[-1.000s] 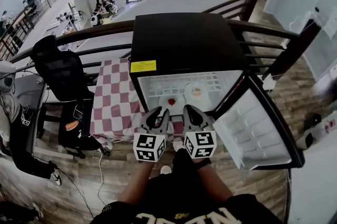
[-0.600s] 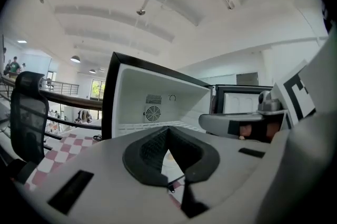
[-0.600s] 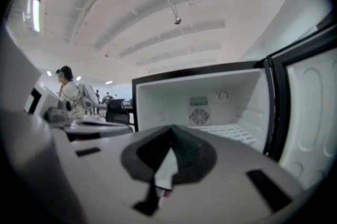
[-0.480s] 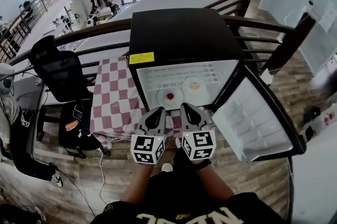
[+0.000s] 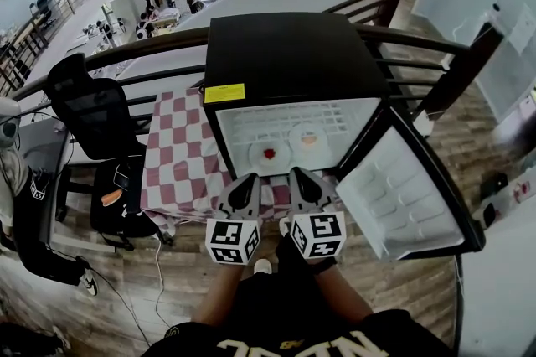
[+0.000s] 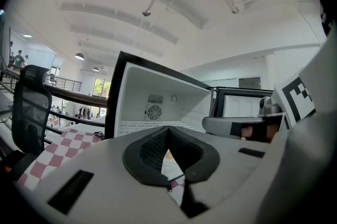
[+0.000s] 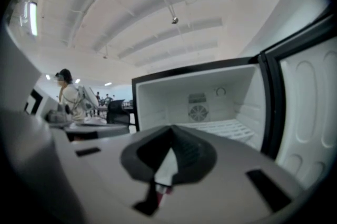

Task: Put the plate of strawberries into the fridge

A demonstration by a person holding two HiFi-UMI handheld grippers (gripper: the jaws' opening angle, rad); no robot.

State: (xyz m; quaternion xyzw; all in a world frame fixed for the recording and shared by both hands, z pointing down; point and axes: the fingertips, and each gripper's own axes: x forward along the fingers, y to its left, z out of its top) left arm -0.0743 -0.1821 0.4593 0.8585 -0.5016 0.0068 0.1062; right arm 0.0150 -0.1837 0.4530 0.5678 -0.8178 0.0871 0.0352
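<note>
Seen from above, a person stands at an open black mini fridge with a gripper in each hand, both held just short of the opening. The left gripper [image 5: 250,179] and the right gripper [image 5: 298,174] each have their jaws pressed together with nothing between them.

Past their tips, the plate of strawberries [image 5: 270,153] sits on the white shelf inside the fridge [image 5: 289,54], left of a second plate [image 5: 308,139] set a little deeper. The task's plate looks delivered.

The door [image 5: 406,196] hangs wide open to the right. Judging from this, the main risk is leaving it open, or swinging it shut carelessly with closed jaws that could slip off its edge. The strawberry plate appears close to the shelf's front, so a nudge from either gripper could tip it out.

Both gripper views show the fridge's empty upper cavity, but the jaws block the shelf, leaving only a sliver of white and red. The fruit count and the second plate's food are too small to tell. The grippers hide the fridge's lower front
</note>
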